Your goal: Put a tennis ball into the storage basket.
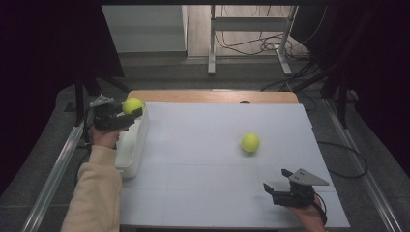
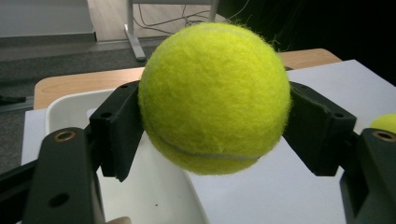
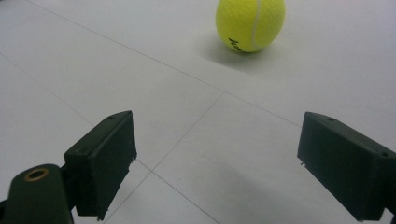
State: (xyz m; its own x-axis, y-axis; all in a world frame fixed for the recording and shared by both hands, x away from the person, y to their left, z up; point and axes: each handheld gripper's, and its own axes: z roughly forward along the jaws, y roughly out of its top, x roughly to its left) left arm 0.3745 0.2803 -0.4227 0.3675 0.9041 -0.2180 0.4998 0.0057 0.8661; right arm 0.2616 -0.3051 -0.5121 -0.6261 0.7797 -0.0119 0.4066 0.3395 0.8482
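While the left gripper (image 1: 126, 115) hangs over the far end of the white bin (image 1: 126, 157) at the table's left edge, its two black jaws are clamped on a yellow tennis ball (image 2: 215, 95), one jaw pressed to each side of it. From the left gripper view the held ball sits squarely between the jaws, above the bin's rim and white inner wall, with the curved white seam running across its lower half; no lettering shows on the side facing that camera. A cream sleeve (image 1: 94, 193) leads up to the hand holding this gripper.

A second tennis ball (image 1: 250, 142) lies loose on the white table surface (image 1: 203, 183), right of centre and well apart from the bin. The right gripper (image 1: 278, 181) rests low near the table's near right corner, jaws spread wide with nothing between them. In the right gripper view the loose ball lies ahead of the jaws and clear of both, roughly in line with the gap. It carries dark printed lettering beside its seam, too small and angled to read. Thin seam lines cross the table surface under the jaws.
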